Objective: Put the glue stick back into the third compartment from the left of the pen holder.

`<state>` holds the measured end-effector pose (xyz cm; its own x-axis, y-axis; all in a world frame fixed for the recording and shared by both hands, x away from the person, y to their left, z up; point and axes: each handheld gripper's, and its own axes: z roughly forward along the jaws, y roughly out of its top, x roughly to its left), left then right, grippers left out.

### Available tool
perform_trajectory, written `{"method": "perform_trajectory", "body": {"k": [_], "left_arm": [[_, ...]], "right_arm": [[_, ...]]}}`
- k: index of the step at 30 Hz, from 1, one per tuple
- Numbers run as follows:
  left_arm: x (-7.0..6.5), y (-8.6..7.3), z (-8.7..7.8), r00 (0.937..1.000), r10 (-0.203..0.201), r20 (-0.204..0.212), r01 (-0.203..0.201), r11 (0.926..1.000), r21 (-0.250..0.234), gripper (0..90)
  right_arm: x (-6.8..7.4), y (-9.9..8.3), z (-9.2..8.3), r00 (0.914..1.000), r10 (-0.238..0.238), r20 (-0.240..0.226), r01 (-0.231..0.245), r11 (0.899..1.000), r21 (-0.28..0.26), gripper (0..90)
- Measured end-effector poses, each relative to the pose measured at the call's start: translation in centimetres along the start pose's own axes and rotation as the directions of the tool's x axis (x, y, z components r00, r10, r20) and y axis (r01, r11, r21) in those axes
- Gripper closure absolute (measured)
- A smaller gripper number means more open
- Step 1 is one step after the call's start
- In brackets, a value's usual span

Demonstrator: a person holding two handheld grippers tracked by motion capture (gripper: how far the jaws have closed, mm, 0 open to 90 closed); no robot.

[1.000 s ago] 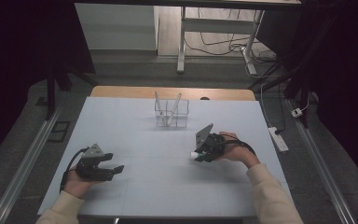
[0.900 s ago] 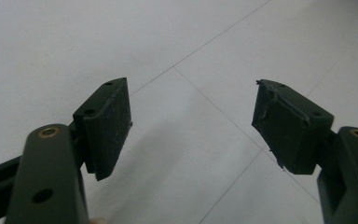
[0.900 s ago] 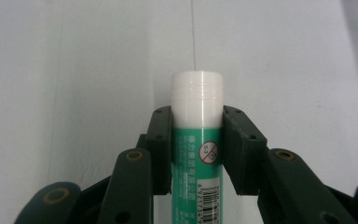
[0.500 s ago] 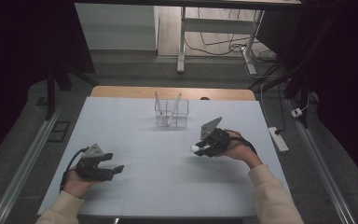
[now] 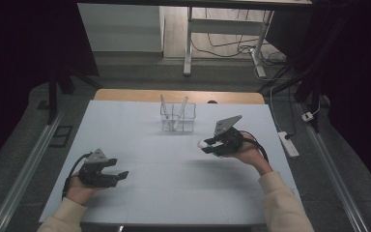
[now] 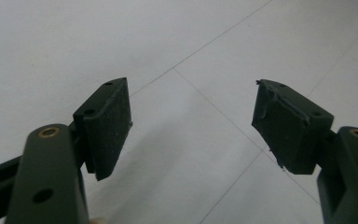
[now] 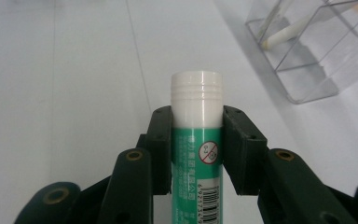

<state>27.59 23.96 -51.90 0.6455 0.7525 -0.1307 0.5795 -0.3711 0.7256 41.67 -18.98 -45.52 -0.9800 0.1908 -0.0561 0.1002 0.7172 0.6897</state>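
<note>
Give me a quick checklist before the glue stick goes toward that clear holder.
1. Grip: right gripper shut on the glue stick, pads on both sides: ok.
2. Cap on the stick: ok.
3. Clear holder upright on the table: ok.
4. Room inside: two pens lean in it; free compartment: cannot tell.
5. Left gripper open, holding nothing, resting away from the holder: ok.

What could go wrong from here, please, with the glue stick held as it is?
1. The right tongs pinch the glue stick on its smooth round body, with the cap end jutting past the pads; it might slip or swivel.
2. The clear holder already has two sticks leaning crosswise inside; the glue stick could knock them or catch the rim.
3. The holder looks light and the left tongs sit far from it, so a bump may tip it.
</note>
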Motion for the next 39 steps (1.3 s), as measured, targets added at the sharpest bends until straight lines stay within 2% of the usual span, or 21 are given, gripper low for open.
{"method": "perform_trajectory", "body": {"k": [9,19,33,39], "left_arm": [[0.0,0.0,0.0,1.0000,0.001,-0.001,-0.001,1.0000,-0.001,27.9],[0.0,0.0,0.0,1.0000,0.002,-0.001,-0.002,1.0000,-0.002,27.9],[-0.1,0.0,0.1,1.0000,0.008,-0.002,-0.008,1.0000,0.002,28.0],[0.0,0.0,0.0,1.0000,0.005,-0.003,-0.005,1.0000,0.000,28.0]], "right_arm": [[-0.3,0.0,-0.7,0.9972,0.058,0.048,-0.055,0.996,-0.071,64.5],[0.0,0.8,-1.6,0.9873,0.099,0.124,-0.082,0.987,-0.140,64.5],[0.2,1.9,-2.1,0.9577,0.177,0.227,-0.128,0.968,-0.214,64.5],[0.1,2.6,-2.1,0.9473,0.198,0.252,-0.136,0.960,-0.244,64.5]]}}
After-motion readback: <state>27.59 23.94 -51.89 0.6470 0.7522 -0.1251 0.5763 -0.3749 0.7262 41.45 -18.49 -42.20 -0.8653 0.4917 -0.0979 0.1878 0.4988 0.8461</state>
